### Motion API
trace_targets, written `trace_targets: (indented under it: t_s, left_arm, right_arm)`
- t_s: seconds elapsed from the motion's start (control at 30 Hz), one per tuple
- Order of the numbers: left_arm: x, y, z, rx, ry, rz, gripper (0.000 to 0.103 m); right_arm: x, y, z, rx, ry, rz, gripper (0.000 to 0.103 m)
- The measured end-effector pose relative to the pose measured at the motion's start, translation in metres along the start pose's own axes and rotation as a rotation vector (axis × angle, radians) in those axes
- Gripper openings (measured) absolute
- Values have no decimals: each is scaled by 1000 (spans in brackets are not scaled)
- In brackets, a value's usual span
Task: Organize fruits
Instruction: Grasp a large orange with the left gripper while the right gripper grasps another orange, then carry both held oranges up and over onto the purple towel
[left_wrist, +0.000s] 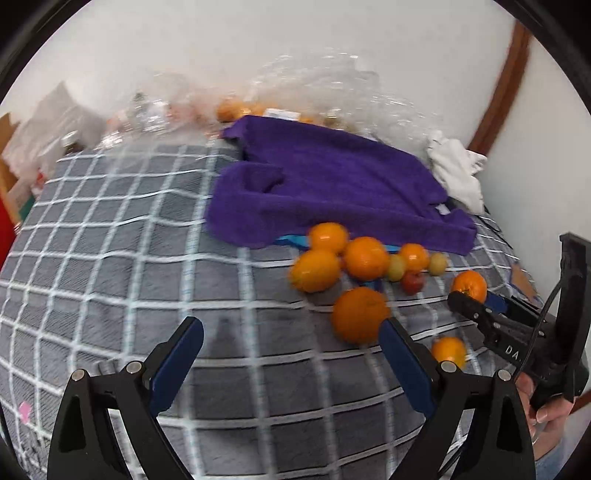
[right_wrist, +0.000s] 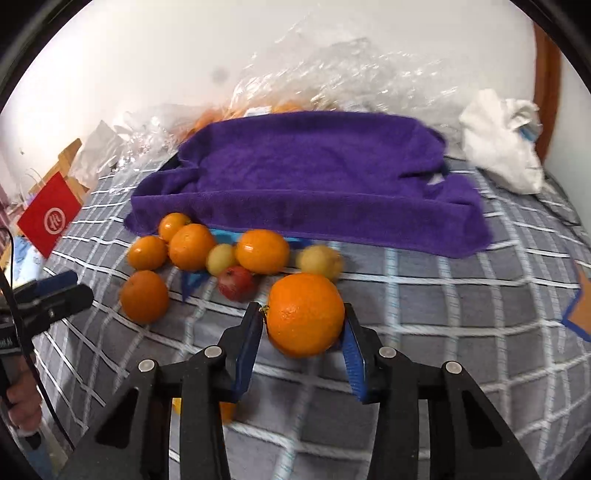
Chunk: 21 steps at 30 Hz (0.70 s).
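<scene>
From the left wrist camera, a grey checked bedcover fills the foreground, with a purple towel spread on it toward the wall. Behind the towel lies crumpled clear plastic wrap with more oranges showing through it, and a white crumpled cloth sits at the towel's right end. A cluster of oranges lies just in front of the towel's near edge, mixed with two small yellow-green fruits and a small red apple. Nearer, a single large orange lies just beside the right finger of the left gripper; whether they touch is unclear. A smaller orange sits farther right. The left jaws stand wide apart over bare bedcover, holding nothing. At the right edge, the right gripper reaches in with an orange at its tip, held by a hand.

From the right wrist camera, the same towel, plastic wrap and white cloth lie ahead, and a red paper bag stands off the bed at the left. The fruit cluster lies against the towel's near edge with the red apple in front and a blurred yellow-green fruit right of it. The right gripper has its jaws closed partway on a large orange, both blue pads pressing its sides just above the bedcover. The left gripper shows at the left edge.
</scene>
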<state>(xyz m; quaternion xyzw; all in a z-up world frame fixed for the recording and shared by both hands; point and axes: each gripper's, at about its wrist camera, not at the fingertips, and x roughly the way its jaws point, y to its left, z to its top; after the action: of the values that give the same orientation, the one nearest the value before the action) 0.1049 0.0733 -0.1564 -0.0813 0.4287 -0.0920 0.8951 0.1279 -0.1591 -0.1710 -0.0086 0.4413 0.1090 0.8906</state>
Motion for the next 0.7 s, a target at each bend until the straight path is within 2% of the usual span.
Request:
trace_targets:
  t_s: [0.13,0.23,0.33,0.4,0.47,0.53,0.6,0.7]
  left_arm:
    - [11,-19,4,19,19,-46,96]
    - [19,-30,5,29,19,-45,93]
    - [29,-37,3,20,32,-42,82]
    - [35,-41,1,14,49,-35,68]
    - [41,-44,-1,9,61,-15,60]
    - [41,-48,-3,17,40,9,56]
    - [41,-47,-4,14,31,25,43]
    - [38,-44,-3,12,47,17,40]
  right_arm:
    - [-8,-18,-15,-26,13,-57,42]
    - [-9,-31,-23,-15,19,-47,41]
    - [-7,-35,-26,-12,11,-39,41]
    - [-8,-36,-27,-14,6,-31,41]
    - [-9,-38,-28,-7,3,-10,39]
    - [-9,-41,-28,9,-1,7,39]
    - [-9,-43,-28,21,-4,21,39]
    - [-11,-44,-28,30,-12,21,39]
